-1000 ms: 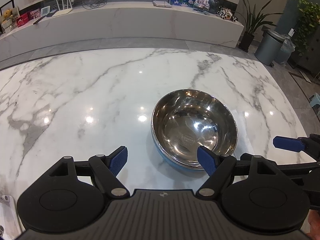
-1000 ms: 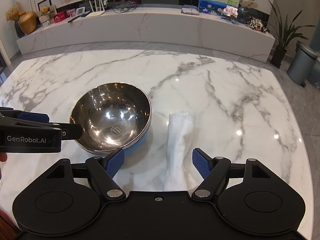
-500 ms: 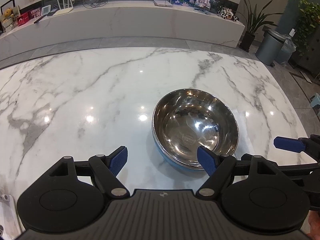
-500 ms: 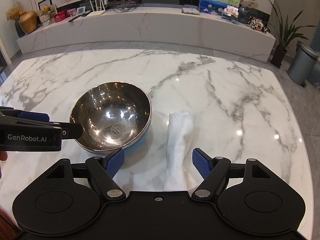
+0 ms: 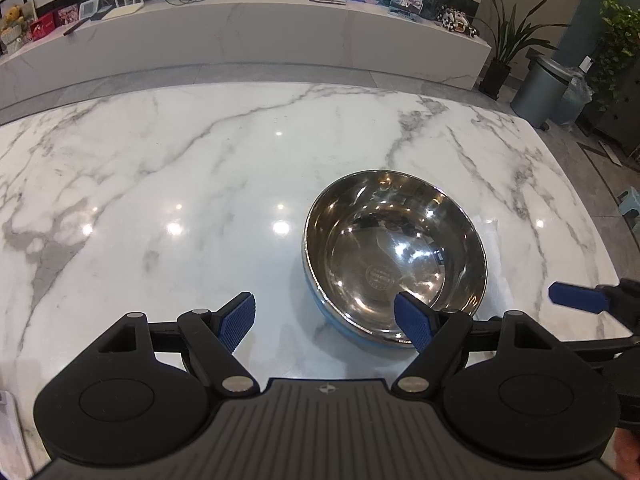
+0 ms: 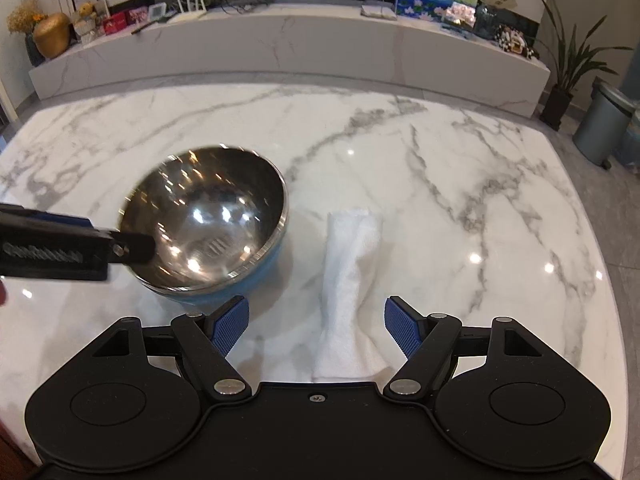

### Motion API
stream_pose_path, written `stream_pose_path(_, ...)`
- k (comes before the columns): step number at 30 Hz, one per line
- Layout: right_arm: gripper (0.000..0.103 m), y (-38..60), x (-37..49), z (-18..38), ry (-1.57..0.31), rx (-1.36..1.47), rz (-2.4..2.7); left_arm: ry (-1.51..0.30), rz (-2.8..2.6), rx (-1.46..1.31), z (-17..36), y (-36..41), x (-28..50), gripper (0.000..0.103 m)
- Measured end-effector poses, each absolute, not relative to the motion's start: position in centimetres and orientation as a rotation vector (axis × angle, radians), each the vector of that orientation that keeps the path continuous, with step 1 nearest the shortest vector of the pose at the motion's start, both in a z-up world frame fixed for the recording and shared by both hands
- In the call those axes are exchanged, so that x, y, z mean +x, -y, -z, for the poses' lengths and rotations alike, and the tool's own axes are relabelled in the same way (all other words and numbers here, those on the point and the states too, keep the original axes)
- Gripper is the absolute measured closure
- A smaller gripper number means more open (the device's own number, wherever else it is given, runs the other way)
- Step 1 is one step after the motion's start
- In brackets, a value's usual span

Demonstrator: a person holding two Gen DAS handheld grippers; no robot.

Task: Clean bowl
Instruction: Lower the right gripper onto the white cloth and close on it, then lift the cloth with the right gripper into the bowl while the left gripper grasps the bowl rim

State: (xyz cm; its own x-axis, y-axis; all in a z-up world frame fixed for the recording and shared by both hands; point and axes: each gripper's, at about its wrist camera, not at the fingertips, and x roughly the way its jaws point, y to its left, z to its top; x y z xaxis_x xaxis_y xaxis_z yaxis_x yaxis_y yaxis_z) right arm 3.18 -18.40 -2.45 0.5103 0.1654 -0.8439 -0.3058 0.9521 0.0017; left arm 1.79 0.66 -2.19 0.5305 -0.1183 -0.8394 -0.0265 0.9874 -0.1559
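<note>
A steel bowl [image 5: 394,256] with a blue outside stands on the marble table [image 5: 160,184]. My left gripper [image 5: 326,320] is open at the bowl's near side, and its right fingertip [image 5: 412,314] reaches over the near rim into the bowl. In the right wrist view the bowl [image 6: 208,224] looks blurred and tilted, with the left gripper's finger [image 6: 132,246] across its left rim. A rolled white towel [image 6: 348,276] lies to the right of the bowl. My right gripper [image 6: 316,326] is open, with the towel's near end between its fingers.
The table's right edge [image 6: 600,264] curves away close to the towel. Beyond the table runs a long low marble cabinet [image 6: 280,48] with small items on it. A grey bin [image 6: 602,128] and a potted plant [image 6: 564,76] stand on the floor at the far right.
In the right wrist view the bowl has gone blurred, shifted a little left and tipped, showing more blue side. The left gripper's finger has moved with it. The towel and right gripper stay put.
</note>
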Motion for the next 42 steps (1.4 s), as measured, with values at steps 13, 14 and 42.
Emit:
stream_pose_path(13, 0.043, 20.3, 4.1, 5.8, -1.059, -0.14, -0.259, -1.059, 0.076, -0.128, 3.8, -0.1, 3.1, 0.027)
stream_pose_path(14, 0.044, 20.4, 4.2, 6.0, -1.062, -0.138, -0.261, -1.062, 0.08, -0.127, 3.8, -0.1, 3.1, 0.027)
stream_pose_path(42, 0.088, 18.8, 3.5, 2.7, -0.908, -0.105, -0.376, -1.054, 0.1, -0.155, 4.5, -0.4, 3.3, 0.064)
